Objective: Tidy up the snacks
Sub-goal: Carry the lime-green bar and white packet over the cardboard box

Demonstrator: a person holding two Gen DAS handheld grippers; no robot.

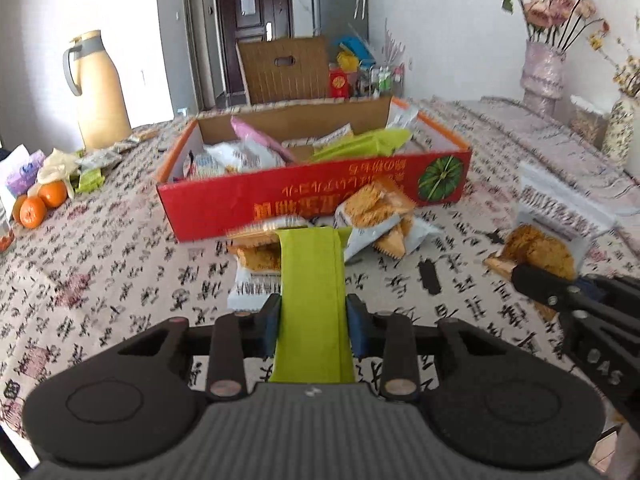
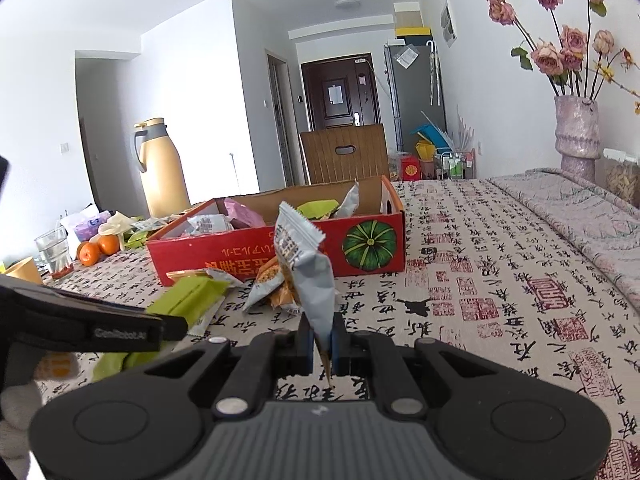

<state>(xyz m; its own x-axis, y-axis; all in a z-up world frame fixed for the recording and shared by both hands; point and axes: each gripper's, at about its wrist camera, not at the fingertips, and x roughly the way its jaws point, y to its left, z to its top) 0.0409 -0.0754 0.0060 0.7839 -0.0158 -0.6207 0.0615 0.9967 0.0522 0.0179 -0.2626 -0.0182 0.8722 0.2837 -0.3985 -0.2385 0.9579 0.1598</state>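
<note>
1. Left wrist view: left hand-held gripper [image 1: 313, 330] pinches a green snack pack [image 1: 312, 296] across its width, pads pressing both long edges. The pack points straight at the red box [image 1: 320, 196], probably so it can slide in end first.
2. Right wrist view: right hand-held gripper [image 2: 322, 346] is pressed together on the lower corner of a grey-white snack pack [image 2: 308, 268]. The pack stands upright above the jaws, well in front of the red box's near wall; a corner grip suits such a thin, floppy wrapper.
3. Red box sits on the patterned counter [image 1: 120, 248], open top, already holding several packs (pink, white, green).
4. Loose snack packs [image 1: 384, 216] lie on the counter just in front of the box's near wall, not yet sorted.
5. Judgement: both packs are lifted clear of the counter; the next step is carrying them over the near wall and releasing them inside.
</note>
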